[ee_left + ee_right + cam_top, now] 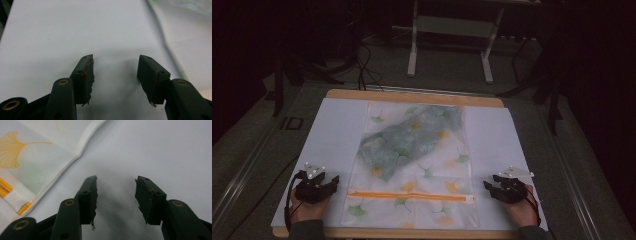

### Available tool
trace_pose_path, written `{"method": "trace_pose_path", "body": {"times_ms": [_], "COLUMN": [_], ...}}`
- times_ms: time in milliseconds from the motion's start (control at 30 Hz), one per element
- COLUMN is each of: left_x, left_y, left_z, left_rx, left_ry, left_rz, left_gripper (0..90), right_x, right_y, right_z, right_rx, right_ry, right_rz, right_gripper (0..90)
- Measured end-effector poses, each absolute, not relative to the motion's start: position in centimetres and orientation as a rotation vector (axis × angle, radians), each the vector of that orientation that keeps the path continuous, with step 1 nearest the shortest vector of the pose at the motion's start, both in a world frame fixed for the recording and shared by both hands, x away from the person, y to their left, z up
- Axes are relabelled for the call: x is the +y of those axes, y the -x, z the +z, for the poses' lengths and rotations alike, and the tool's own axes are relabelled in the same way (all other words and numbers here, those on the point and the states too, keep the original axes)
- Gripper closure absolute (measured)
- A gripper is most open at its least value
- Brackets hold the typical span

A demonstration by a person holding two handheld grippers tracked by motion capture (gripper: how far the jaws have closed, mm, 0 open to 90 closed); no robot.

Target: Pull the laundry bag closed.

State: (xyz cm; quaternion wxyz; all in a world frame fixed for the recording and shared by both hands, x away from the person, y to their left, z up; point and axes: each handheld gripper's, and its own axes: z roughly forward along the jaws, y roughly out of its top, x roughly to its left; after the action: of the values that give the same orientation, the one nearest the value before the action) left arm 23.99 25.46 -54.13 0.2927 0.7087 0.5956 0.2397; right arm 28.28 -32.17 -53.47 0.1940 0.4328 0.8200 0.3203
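Observation:
A translucent white zip bag printed with ginkgo leaves lies flat in the middle of the table, with a grey-green cloth inside it and an orange zipper across its near end. My left gripper rests open on the white sheet left of the bag, nothing between its jaws. At the bag's right, my right gripper also stands open on the sheet with an empty gap. The bag's edge and zipper end show at the left of the right gripper view.
A white sheet covers the wooden table, whose far edge shows bare. Beyond it stand a white metal frame and dark cables on the floor. The sheet beside the bag on both sides is bare.

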Motion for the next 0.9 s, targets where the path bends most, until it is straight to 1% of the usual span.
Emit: {"method": "trace_pose_path", "body": {"times_ms": [33,167,433,633,900], "left_x": [25.5,25.4,25.0,24.5,24.1], "left_y": [-23.9,-23.6,-23.2,-22.8,-22.3], "left_z": [-54.0,-53.9,-53.6,-53.5,-53.3], "left_rx": [1.567,1.541,1.493,1.467,1.446], "left_ry": [-1.900,-1.920,-1.961,-1.985,-2.003], "left_rz": [0.624,0.608,0.578,0.577,0.577], "left_gripper": [50.3,51.4,53.2,53.5,53.6], "right_x": [-32.1,-31.9,-31.3,-31.0,-30.3], "right_y": [-28.2,-28.1,-27.9,-27.9,-27.7], "right_z": [-53.5,-53.3,-53.1,-53.0,-52.7], "right_rx": [2.302,2.297,2.295,2.299,2.297], "right_ry": [-1.206,-1.192,-1.159,-1.148,-1.117], "right_rz": [0.905,0.929,0.937,0.949,0.946], "right_gripper": [55.5,57.2,57.3,55.4,56.0]}}
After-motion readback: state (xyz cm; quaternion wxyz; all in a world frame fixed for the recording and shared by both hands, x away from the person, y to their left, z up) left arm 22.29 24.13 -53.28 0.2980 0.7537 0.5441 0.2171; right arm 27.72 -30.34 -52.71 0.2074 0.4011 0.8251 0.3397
